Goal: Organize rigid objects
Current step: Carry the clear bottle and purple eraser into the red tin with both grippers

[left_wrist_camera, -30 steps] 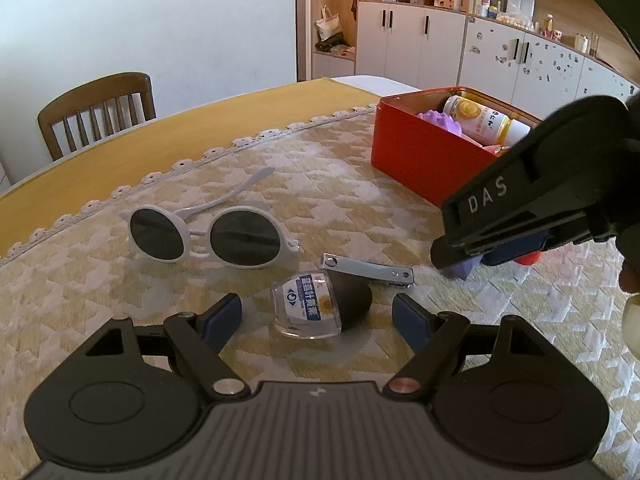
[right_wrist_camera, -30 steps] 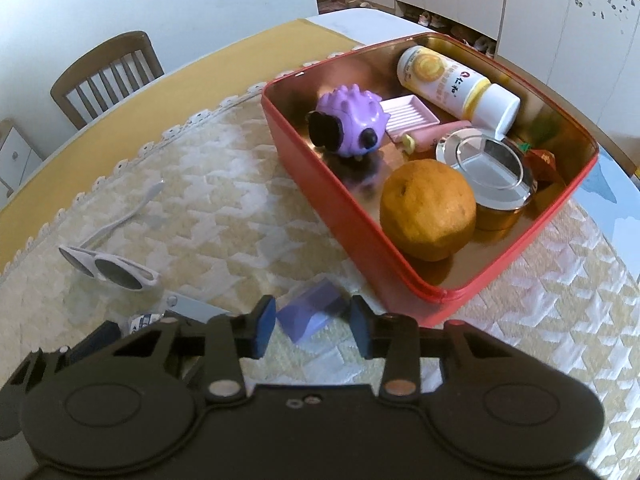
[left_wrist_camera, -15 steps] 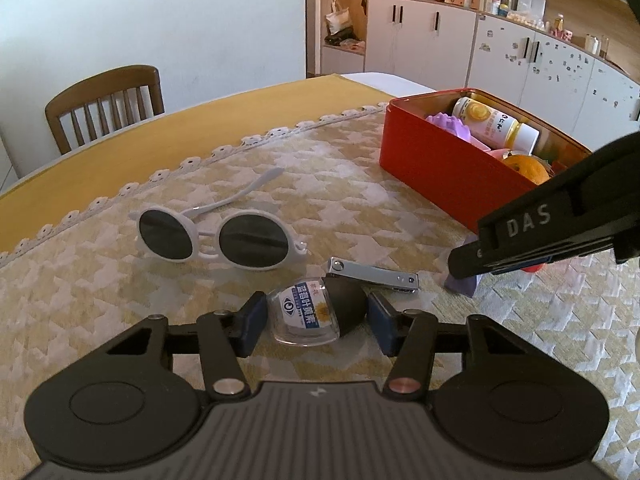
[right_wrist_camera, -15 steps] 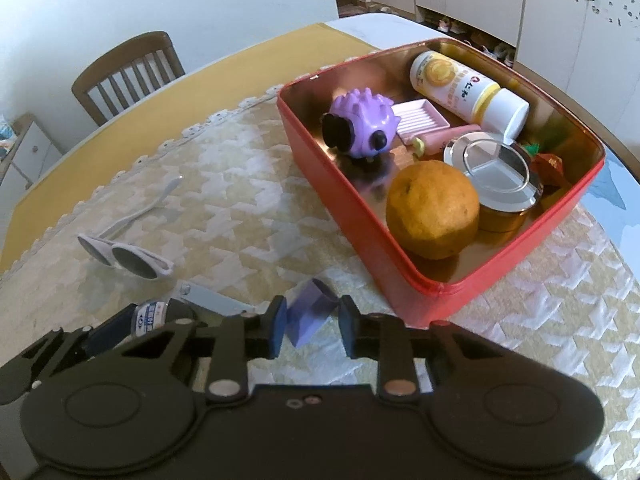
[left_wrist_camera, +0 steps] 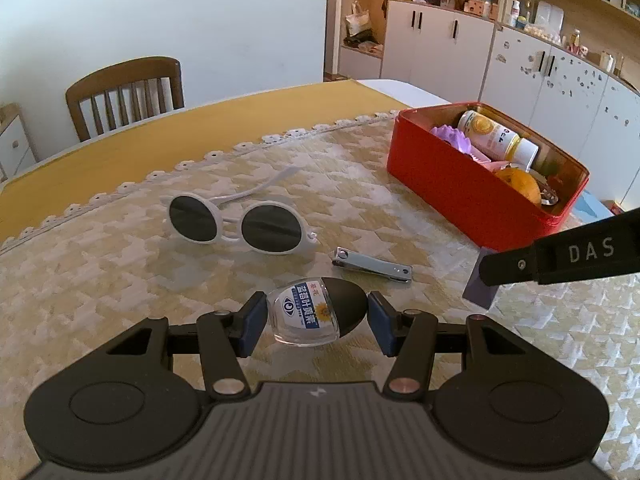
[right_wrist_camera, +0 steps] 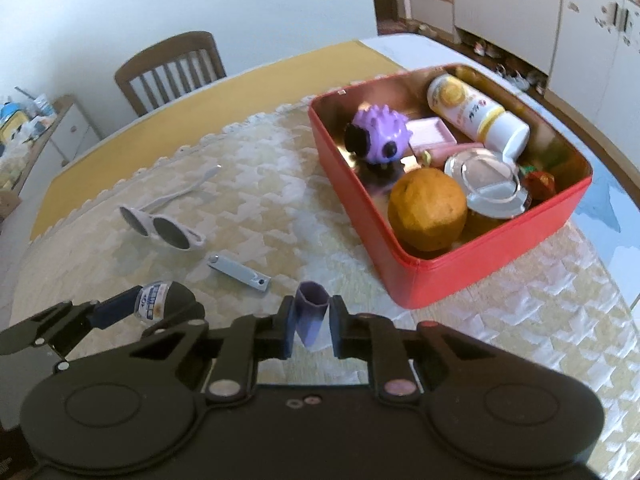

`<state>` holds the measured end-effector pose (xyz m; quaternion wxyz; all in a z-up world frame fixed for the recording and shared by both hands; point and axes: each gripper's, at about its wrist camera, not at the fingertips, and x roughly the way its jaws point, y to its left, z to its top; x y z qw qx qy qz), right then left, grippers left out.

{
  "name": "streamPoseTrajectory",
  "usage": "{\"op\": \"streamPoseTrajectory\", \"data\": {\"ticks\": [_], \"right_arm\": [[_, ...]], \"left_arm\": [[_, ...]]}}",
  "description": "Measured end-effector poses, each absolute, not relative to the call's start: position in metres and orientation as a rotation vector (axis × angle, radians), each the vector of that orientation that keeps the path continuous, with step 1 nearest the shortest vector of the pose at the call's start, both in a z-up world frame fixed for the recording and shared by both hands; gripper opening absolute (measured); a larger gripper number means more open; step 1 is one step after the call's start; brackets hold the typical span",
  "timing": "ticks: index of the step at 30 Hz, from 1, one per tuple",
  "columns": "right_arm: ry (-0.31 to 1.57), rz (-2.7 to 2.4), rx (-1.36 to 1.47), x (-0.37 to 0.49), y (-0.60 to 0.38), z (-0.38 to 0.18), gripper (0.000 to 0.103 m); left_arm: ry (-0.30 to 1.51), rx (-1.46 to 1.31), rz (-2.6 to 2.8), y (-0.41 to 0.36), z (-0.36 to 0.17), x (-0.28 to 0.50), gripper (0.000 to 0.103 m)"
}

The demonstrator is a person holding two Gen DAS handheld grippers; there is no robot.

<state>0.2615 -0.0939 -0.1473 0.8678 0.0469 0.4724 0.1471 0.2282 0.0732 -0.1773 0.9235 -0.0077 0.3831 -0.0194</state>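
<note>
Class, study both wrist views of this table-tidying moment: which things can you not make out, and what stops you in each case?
- Purple block: left wrist view, mostly hidden behind the right gripper.
- Small bottle: right wrist view, partly covered by the left gripper; label too small to read.
- Red tin: left wrist view, near wall hides its floor.
- Shelf items: left wrist view, too small.
</note>
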Motion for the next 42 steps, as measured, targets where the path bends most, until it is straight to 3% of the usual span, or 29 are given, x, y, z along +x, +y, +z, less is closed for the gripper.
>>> {"op": "streamPoseTrajectory", "data": {"ticks": [21,42], "right_arm": [[0.852,0.419,0.059,0.272,-0.175,-0.083,0.016],[0.872,0.534,0.014,0.335,-0.257,-0.094,0.016]], "left_arm": [[0.669,-0.078,-0.058,0.018,-0.09,0.227,0.054],[0.702,-0.049,-0.05,-0.083,-0.08,0.335,0.054]]}}
